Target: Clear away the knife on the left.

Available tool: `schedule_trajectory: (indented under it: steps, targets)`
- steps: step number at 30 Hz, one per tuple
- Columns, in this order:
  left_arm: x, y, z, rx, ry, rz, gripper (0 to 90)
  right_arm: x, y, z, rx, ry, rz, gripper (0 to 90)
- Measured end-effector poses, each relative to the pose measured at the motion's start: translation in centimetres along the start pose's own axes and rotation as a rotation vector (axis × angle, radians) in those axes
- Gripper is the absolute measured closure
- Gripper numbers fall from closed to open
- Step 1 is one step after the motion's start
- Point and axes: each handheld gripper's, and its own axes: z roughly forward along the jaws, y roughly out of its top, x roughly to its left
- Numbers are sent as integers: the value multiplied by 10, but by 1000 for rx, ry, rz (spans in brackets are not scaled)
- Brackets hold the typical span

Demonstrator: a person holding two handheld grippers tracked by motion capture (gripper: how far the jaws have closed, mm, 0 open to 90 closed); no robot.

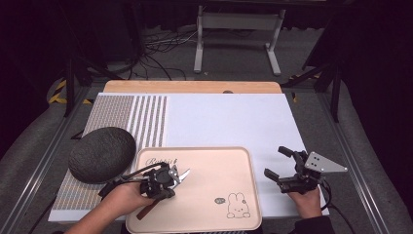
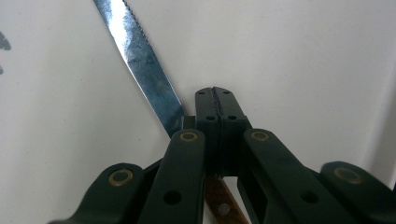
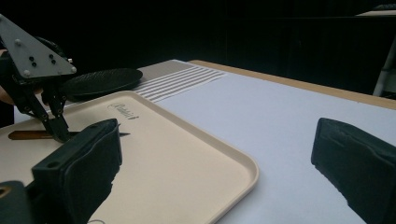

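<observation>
Under left gripper [image 1: 168,178], knife [image 2: 144,60] handle half-hidden.

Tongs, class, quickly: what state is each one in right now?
Left tongs: shut beside the knife on the tray; a grip cannot be told.
Right tongs: open, holding nothing.

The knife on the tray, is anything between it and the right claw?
Nothing visible. The right claw sits open over the white mat, past the tray edge; bare tray lies between it and the knife, which lies under the shut left claw.
</observation>
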Motion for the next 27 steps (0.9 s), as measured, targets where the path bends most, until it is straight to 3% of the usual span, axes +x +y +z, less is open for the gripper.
schedule_trajectory:
  steps: [27]
  targets:
    - [15, -10, -3, -40, 15, -63, 897, 1, 0, 1, 7, 5, 1, 27]
